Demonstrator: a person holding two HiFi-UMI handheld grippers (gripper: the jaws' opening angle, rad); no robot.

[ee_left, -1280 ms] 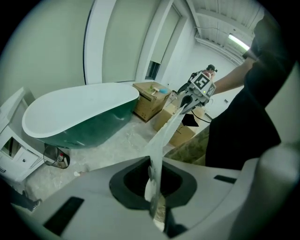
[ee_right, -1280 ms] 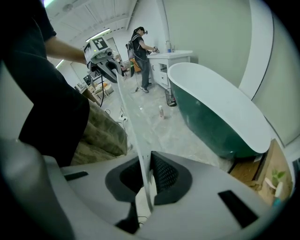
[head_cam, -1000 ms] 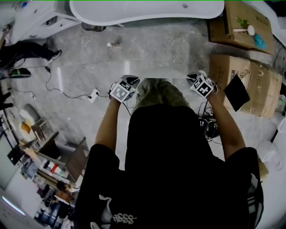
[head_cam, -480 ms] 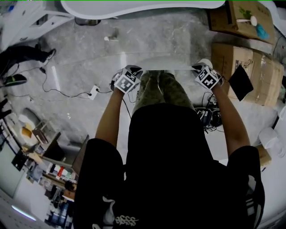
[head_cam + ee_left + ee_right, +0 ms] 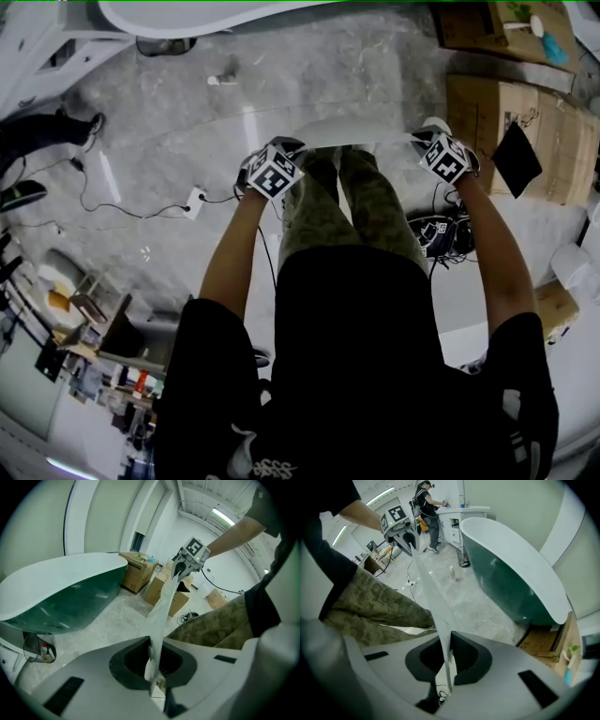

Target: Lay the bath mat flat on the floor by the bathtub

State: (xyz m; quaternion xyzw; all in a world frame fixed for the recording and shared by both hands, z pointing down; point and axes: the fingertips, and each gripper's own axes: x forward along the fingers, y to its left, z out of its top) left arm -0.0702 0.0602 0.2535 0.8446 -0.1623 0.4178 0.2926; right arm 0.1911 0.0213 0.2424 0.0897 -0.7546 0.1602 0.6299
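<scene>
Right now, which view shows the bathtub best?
The right gripper view: the bathtub shows its dark side and rim nearly whole. The left gripper view shows one end; the head view only its rim.

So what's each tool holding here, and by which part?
The bath mat: left tool pinches one end of its upper edge, right tool the other.
</scene>
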